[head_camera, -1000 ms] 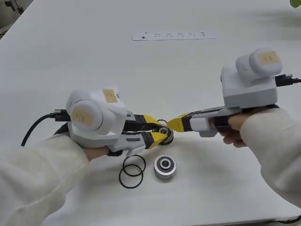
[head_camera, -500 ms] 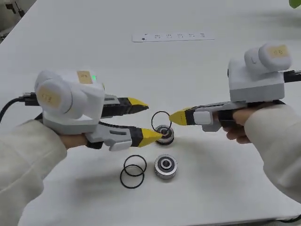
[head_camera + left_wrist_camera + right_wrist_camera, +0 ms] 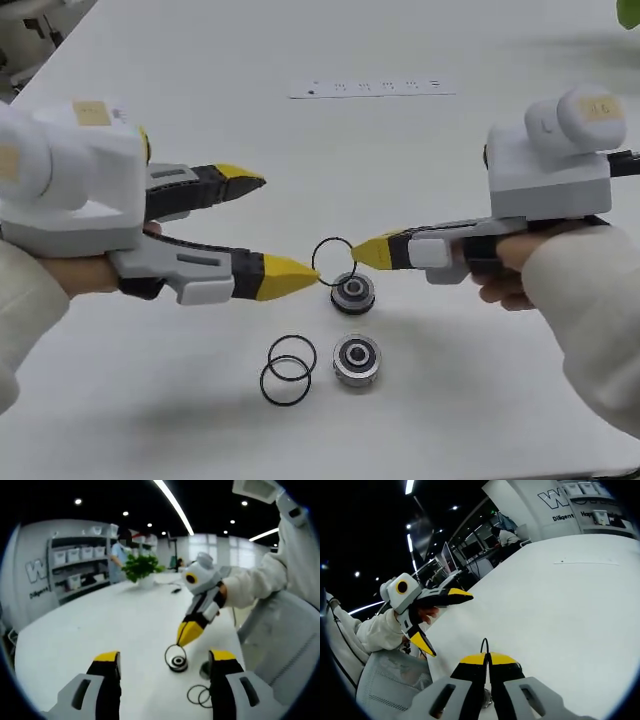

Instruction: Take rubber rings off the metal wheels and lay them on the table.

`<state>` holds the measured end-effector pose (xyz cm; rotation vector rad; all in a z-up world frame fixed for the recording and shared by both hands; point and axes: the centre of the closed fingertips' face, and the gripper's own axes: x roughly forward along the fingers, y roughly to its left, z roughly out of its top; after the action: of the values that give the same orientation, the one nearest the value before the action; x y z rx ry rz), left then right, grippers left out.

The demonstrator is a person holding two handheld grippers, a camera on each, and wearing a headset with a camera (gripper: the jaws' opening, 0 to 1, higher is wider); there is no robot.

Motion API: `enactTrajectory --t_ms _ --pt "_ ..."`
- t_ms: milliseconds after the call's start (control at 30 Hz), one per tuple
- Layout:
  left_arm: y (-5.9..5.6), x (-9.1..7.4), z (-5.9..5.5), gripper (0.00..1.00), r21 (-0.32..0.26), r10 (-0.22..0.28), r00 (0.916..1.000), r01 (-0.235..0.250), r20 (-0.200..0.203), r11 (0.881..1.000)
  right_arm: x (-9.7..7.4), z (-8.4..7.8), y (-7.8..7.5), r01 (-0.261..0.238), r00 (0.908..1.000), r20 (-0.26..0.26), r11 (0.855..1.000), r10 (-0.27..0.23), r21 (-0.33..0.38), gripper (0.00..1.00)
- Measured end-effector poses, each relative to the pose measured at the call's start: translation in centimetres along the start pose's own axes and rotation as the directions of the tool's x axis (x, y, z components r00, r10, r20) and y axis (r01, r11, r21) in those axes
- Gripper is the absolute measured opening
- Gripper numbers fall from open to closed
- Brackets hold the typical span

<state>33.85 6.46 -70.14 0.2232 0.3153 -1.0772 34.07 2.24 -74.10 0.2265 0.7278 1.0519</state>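
My right gripper (image 3: 358, 250) is shut on a thin black rubber ring (image 3: 330, 240), which stands upright just above a metal wheel (image 3: 352, 292); I cannot tell if its lower edge touches the wheel. The left gripper (image 3: 288, 228) is open, its lower jaw tip close to the ring's left side, holding nothing. A second metal wheel (image 3: 356, 360) lies nearer me, and two loose rings (image 3: 288, 370) lie overlapping to its left. In the left gripper view the ring (image 3: 166, 655) hangs from the right gripper (image 3: 185, 636) over the wheel (image 3: 177, 664). The right gripper view shows the ring (image 3: 483, 646) rising from my shut right gripper (image 3: 487, 657).
The white table (image 3: 300, 140) has a flat white strip (image 3: 372, 88) lying at its far side. A green plant (image 3: 141, 567) stands on the far end, with shelves and a person beyond it. The table's near edge is close below the loose rings.
The left gripper let go of the wheel, opened wide and drew back to the left and up. The right gripper stayed shut on the ring, which now stands above the wheel.
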Motion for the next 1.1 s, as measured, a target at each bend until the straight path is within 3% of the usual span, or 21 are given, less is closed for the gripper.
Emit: enactTrajectory --t_ms 200,433,500,767,1100 --pt "-0.4 -1.4 1.0 0.83 0.008 0.006 0.9999 -0.006 0.016 1.0 0.2 0.1 0.9 -0.022 0.9998 0.0 1.0 0.022 -0.001 0.0" --pt "-0.7 -3.6 2.7 0.86 0.024 0.012 0.9992 -0.012 0.039 1.0 0.8 -0.4 1.9 -0.05 0.9985 -0.02 0.999 0.05 -0.002 0.0" --pt "-0.6 -4.3 2.3 0.85 0.039 0.034 0.9992 -0.035 0.021 0.999 1.0 -0.6 2.1 -0.057 0.9979 -0.032 0.998 0.057 -0.006 0.0" --pt "-1.6 -6.8 0.3 0.88 0.032 0.043 0.9987 -0.042 -0.027 0.999 1.7 -1.8 3.2 -0.085 0.9932 -0.081 0.996 0.083 -0.015 0.0" --pt "-3.0 -8.9 -1.7 0.92 -0.032 0.056 0.9971 -0.058 -0.051 0.998 2.4 -3.9 3.8 -0.102 0.9819 -0.163 0.995 0.097 -0.024 0.0"
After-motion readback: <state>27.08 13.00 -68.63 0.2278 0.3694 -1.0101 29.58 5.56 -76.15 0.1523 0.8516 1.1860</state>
